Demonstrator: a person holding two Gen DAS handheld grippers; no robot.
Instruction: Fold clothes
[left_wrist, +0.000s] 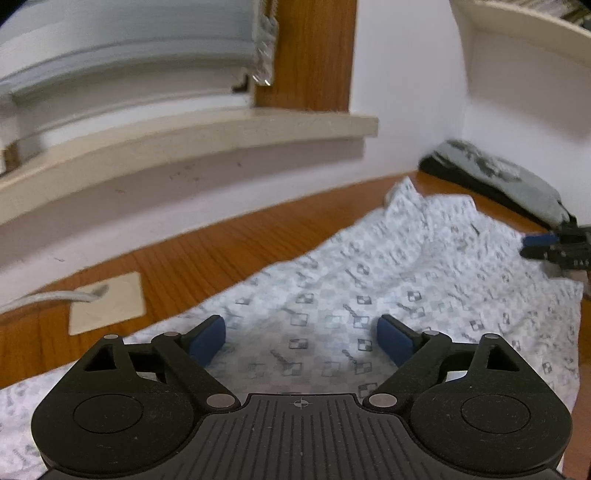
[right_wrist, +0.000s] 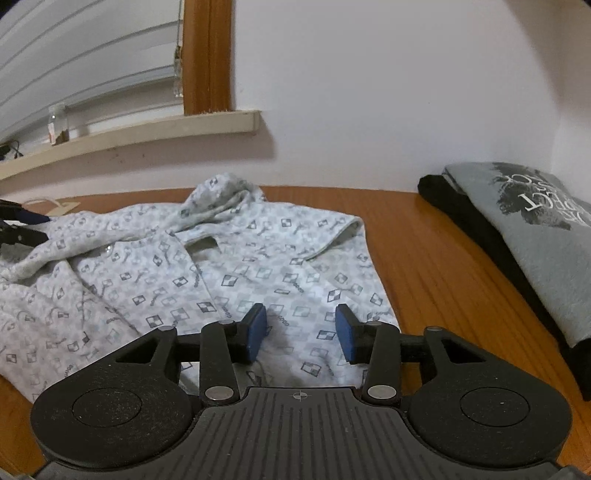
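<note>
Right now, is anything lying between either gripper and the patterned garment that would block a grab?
Nothing visible does. The left gripper hangs open directly over the patterned garment, and the right gripper is open over its near edge, with only cloth under the jaws. The folded grey shirt lies apart, off to the right on the wooden table.

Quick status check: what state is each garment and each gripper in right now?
patterned shirt: spread on the table, rumpled, one sleeve bunched up, not yet folded.
grey printed shirt: folded, lying on a black garment.
left gripper: jaws wide open over the shirt, holding nothing.
right gripper: jaws part open, holding nothing.
</note>
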